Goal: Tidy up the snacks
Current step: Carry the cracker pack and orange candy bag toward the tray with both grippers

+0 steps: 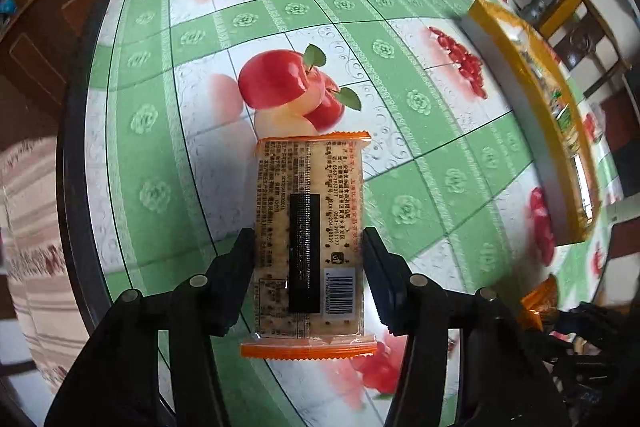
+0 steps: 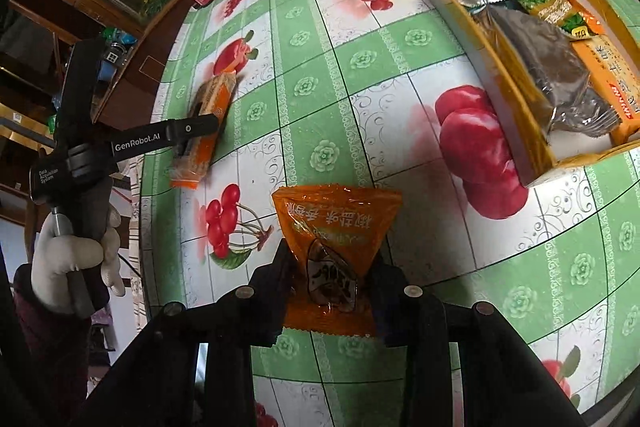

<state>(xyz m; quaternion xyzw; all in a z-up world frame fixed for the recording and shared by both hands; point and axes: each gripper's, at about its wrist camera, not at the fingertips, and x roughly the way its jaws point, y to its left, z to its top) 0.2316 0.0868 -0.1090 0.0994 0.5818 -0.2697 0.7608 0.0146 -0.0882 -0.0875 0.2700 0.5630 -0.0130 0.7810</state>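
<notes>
Both grippers gripping snacks, tray drop next.
Left gripper (image 1: 308, 247) fingers pinching cracker pack (image 1: 310, 239); right gripper (image 2: 332, 275) fingers clamping orange packet (image 2: 336, 227), heading for far-right tray (image 2: 516, 99).

The worktop (image 1: 192, 75) wears a cloth of green and white checks, printed with red apples, red cherries and pale green rosettes. The cracker pack (image 1: 310, 235) is clear with orange crimped ends, a black stripe and dark print. The snack bag (image 2: 334, 227) is translucent orange with pale lettering. The box (image 2: 516, 115) is yellow-orange, holding dark brown, silver, green and orange packets. Both tongs (image 1: 308, 251) (image 2: 334, 283) are black. The glove (image 2: 72, 259) is white.
</notes>
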